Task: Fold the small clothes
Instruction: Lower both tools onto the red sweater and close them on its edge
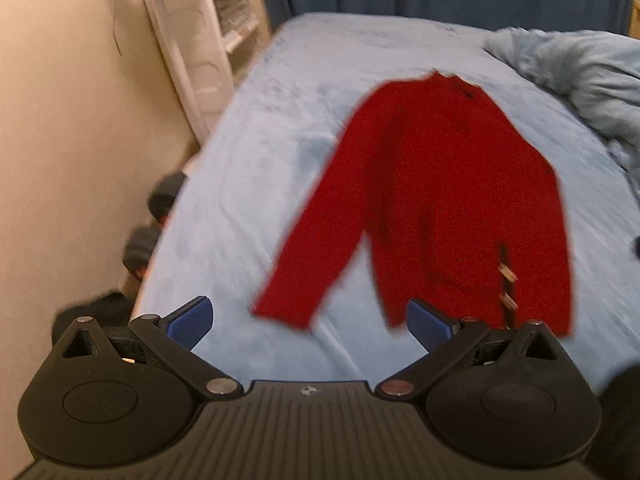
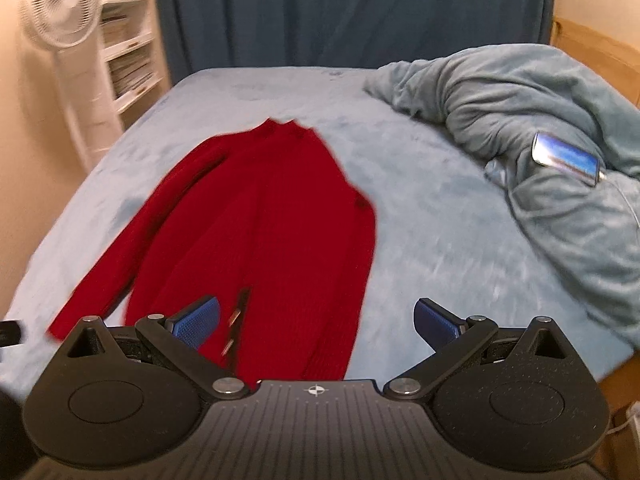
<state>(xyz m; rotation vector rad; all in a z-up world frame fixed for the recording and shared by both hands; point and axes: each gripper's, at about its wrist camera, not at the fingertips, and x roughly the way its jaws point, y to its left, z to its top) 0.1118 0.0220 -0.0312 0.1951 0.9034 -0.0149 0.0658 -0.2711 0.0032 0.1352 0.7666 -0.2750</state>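
Observation:
A red knitted sweater (image 1: 448, 200) lies flat on the light blue bed (image 1: 280, 120), collar away from me, hem toward me. Its left sleeve (image 1: 312, 240) stretches out toward the near left; the right side looks folded in along the body. A dark tag with pale labels (image 1: 507, 280) sits near the hem. My left gripper (image 1: 310, 322) hovers open above the bed just short of the hem and cuff. In the right wrist view the same sweater (image 2: 272, 232) lies ahead, and my right gripper (image 2: 316, 322) is open over its hem. Neither holds anything.
A rumpled grey-blue blanket (image 2: 540, 140) is heaped on the right of the bed with a shiny blue phone-like object (image 2: 566, 158) on it. A white fan (image 2: 64, 12) and shelves (image 2: 128, 48) stand at the left, dark blue curtains (image 2: 340, 12) behind. Dark slippers (image 1: 160, 216) lie on the floor.

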